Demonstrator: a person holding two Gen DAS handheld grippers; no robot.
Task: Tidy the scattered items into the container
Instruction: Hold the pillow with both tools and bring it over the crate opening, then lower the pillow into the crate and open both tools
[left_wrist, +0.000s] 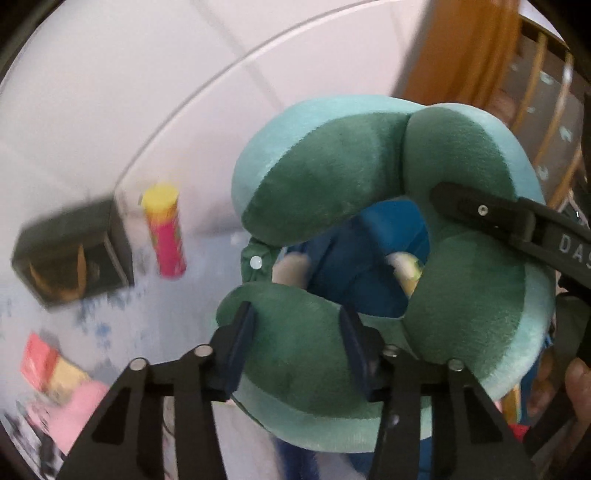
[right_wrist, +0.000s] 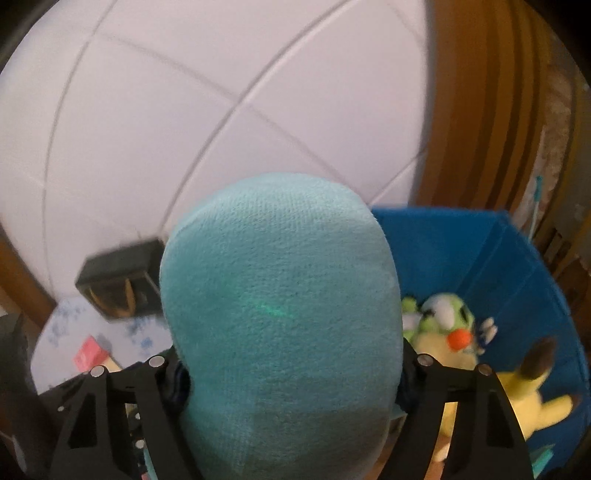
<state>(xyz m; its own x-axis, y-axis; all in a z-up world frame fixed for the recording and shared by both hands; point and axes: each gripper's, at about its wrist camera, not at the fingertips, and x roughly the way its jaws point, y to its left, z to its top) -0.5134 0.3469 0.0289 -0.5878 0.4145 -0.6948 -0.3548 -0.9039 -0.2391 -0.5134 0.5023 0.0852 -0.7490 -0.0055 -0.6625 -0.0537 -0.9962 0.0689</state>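
Two grippers clamp the green neck pillow (left_wrist: 369, 206): left gripper (left_wrist: 297, 350) and right gripper (right_wrist: 291, 369), above the blue bin (right_wrist: 498, 258). Carrying step; next likely lower, then release both.

You can read only the white letters "DAS", cut off at the picture's edge, on the black arm of your right gripper (left_wrist: 461, 212) in the left wrist view, printing on the pink tube (left_wrist: 165, 230) and dark box (left_wrist: 74, 254) too blurred to read.

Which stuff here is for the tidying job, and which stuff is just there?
For the job: neck pillow, held by left claw and right claw; blue bin; pink tube; black box; red packet.

Just there: wooden chair; tiled floor; plush toys, already binned.
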